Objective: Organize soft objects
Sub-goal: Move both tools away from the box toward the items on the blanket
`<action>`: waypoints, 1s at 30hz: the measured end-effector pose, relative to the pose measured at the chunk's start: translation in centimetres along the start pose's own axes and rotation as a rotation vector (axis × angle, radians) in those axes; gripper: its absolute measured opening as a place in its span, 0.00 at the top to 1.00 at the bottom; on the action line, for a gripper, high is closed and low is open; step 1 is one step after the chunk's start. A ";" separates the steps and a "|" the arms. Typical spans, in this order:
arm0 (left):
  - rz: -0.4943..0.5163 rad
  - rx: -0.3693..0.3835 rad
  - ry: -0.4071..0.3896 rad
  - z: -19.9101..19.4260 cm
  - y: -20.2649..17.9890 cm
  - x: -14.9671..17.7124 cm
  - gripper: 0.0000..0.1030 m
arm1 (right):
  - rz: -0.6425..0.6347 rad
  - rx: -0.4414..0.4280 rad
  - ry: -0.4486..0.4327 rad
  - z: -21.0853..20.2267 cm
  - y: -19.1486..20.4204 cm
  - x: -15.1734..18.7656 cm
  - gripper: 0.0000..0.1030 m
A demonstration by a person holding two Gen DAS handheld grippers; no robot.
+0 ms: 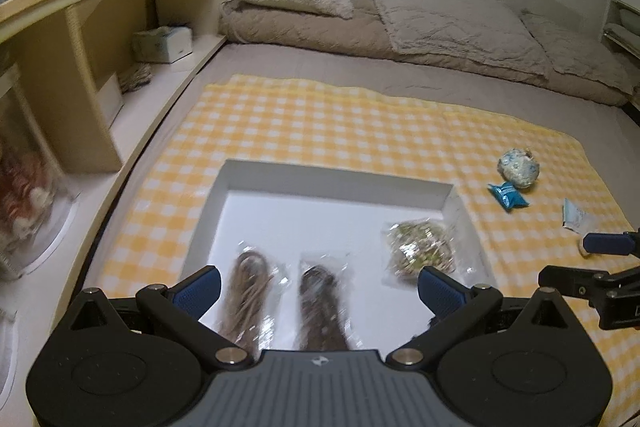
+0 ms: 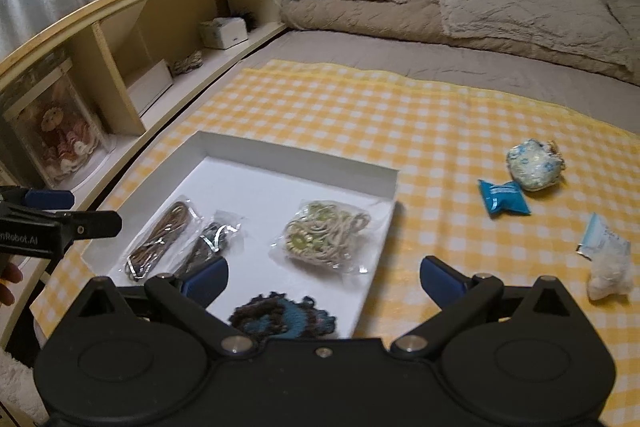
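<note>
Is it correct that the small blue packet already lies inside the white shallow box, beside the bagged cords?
No. The small blue packet lies outside the white shallow box, on the yellow checked cloth, as the right wrist view shows. The bagged cords are inside the box.

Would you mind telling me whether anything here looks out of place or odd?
Nothing is spilled or damaged. Three soft items remain outside the white tray on the checked cloth: a floral pouch, a blue packet and a white bagged item.
</note>
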State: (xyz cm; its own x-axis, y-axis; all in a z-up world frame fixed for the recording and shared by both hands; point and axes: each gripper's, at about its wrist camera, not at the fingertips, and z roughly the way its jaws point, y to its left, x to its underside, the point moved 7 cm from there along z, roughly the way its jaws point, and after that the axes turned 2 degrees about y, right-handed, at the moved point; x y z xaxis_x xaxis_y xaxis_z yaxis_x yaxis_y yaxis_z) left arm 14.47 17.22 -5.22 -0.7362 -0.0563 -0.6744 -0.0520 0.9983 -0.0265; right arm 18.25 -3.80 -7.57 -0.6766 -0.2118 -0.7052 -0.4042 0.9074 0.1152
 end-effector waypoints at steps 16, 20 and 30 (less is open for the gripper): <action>0.102 0.129 -0.026 4.5 -11.5 -4.8 0.00 | 0.128 0.084 -0.051 -3.1 -9.8 -1.4 0.00; 0.137 0.155 -0.035 5.7 -14.7 -5.8 0.00 | 0.166 0.128 -0.080 -4.0 -12.9 -1.6 0.00; 0.156 0.211 -0.078 8.2 -20.7 -8.1 0.00 | 0.282 0.236 -0.146 -5.5 -20.5 -2.2 0.00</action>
State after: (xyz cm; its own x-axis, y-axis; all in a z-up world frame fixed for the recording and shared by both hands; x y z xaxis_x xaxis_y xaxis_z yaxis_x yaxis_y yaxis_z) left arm 27.05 -2.81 -5.22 -0.6694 0.0911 -0.7373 0.2053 0.9765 -0.0657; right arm 24.65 -23.98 -4.51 -0.6395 0.0964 -0.7627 -0.0505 0.9847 0.1667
